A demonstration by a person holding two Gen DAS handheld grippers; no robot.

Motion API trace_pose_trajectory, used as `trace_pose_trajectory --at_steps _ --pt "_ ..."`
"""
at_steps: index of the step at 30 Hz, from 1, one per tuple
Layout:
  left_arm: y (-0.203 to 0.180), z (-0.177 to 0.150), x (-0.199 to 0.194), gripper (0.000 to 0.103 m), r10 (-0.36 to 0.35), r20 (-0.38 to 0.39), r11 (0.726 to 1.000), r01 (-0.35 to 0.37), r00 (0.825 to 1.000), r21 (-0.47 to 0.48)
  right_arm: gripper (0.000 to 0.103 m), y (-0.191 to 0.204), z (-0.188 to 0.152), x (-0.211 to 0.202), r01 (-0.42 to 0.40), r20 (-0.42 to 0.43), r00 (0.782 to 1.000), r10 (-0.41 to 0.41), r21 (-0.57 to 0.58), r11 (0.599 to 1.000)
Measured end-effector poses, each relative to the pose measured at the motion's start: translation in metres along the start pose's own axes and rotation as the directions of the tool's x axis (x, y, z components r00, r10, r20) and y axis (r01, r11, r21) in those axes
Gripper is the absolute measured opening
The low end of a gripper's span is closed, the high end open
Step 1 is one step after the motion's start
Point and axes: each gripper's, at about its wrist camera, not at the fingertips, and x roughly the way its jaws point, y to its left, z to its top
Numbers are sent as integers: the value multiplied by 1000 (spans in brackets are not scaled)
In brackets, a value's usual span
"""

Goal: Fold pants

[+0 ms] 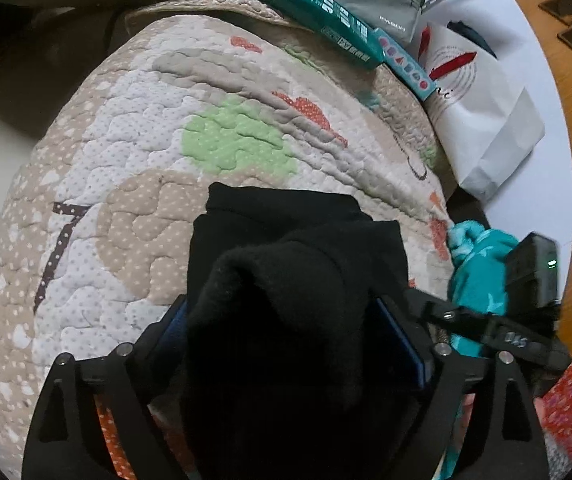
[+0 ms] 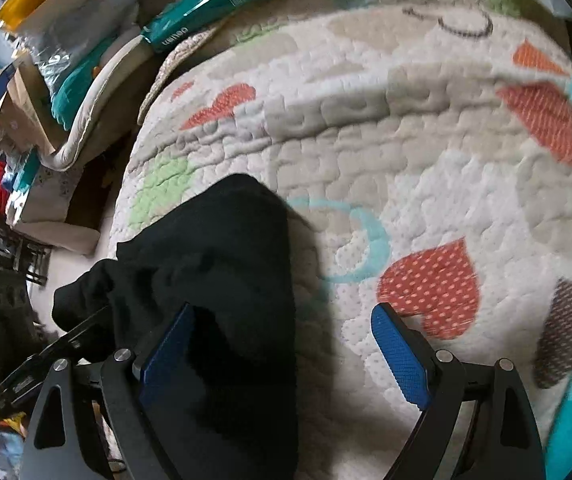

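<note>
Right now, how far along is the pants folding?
Midway, it seems. The black pants lie bunched in layers on the quilt, so some folding looks done. The left gripper grips a thick fold; the right gripper is open beside them. Flattening remains.

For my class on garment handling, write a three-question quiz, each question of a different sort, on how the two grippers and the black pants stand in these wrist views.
1. True or false: the left gripper has a bunched mass of the black pants filling the space between its blue pads.
2. Multiple choice: the right gripper is (A) shut on the pants, (B) open, with black cloth lying against one pad only, (C) out of view.
3. Short answer: what do the pants lie on?

Key
1. True.
2. B; its jaws stand wide apart over the quilt.
3. A quilted patterned quilt with hearts and numerals.
</note>
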Motion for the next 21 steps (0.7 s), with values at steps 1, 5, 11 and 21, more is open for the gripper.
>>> trace_pose_trajectory --at_steps 1,5,11,21 --pt "0 -1 0 89 -1 3 1000 1 1000 -1 93 -1 -1 4 -12 -5 1000 12 11 1000" --pt "-4 -2 2 92 -1 7 1000 1 1000 -6 96 -1 -4 18 -78 -3 997 78 59 995" --pt "-15 -3 4 48 76 -44 995 -73 996 65 74 15 -11 23 -124 9 992 124 6 992" --pt "-16 14 -11 37 -2 -44 1000 2 999 -7 30 64 -11 -20 -105 96 988 123 -172 980"
